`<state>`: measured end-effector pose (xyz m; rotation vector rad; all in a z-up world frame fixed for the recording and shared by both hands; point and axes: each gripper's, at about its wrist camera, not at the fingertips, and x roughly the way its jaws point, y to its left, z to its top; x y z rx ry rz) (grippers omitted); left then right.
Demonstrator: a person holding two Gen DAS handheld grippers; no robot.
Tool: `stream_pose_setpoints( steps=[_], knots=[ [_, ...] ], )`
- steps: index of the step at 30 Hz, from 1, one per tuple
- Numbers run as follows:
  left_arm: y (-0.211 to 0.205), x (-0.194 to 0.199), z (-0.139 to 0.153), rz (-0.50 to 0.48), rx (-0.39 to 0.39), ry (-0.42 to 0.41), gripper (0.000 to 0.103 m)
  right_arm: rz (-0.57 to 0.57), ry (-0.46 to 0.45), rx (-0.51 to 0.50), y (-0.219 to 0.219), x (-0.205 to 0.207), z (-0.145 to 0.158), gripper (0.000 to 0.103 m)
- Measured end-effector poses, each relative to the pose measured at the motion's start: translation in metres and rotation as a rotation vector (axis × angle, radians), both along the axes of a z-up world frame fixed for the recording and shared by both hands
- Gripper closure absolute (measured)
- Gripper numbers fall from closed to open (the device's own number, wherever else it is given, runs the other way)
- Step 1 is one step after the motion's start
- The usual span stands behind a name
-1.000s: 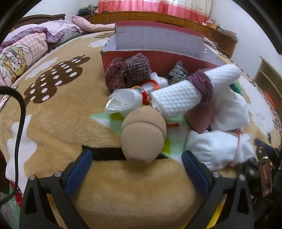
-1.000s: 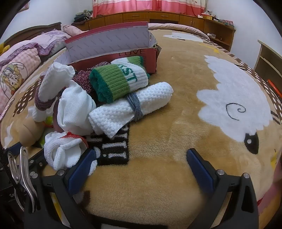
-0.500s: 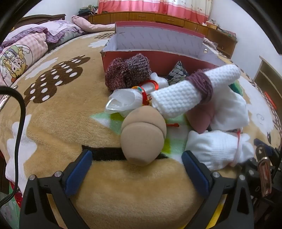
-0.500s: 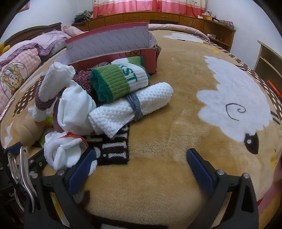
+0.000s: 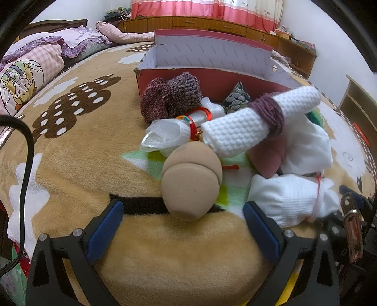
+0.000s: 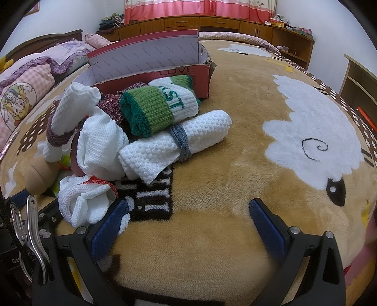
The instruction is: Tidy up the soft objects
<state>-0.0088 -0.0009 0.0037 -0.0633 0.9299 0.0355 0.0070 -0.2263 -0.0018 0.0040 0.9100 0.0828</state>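
Both grippers gape empty; the tan pad (image 5: 192, 181) sits dead ahead between your left gripper's (image 5: 182, 221) fingers, nearer than right gripper (image 6: 188, 221).

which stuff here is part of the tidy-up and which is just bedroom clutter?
Job items:
tan sock ball
white roll with purple band
white roll with grey band
green striped sock roll
maroon knit bundle
red box
left tool and right tool, both open

Lying about:
cartoon pillow
pink curtains
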Motion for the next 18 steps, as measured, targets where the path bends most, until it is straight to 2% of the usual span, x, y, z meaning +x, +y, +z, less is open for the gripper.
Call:
stream_pose_setpoints(
  steps=[18],
  knots=[
    [0.0011, 0.0020, 0.0029, -0.013, -0.009, 0.010, 0.000, 0.008, 0.005, 0.005, 0.0021, -0.0003, 0.0035, 0.000]
  ],
)
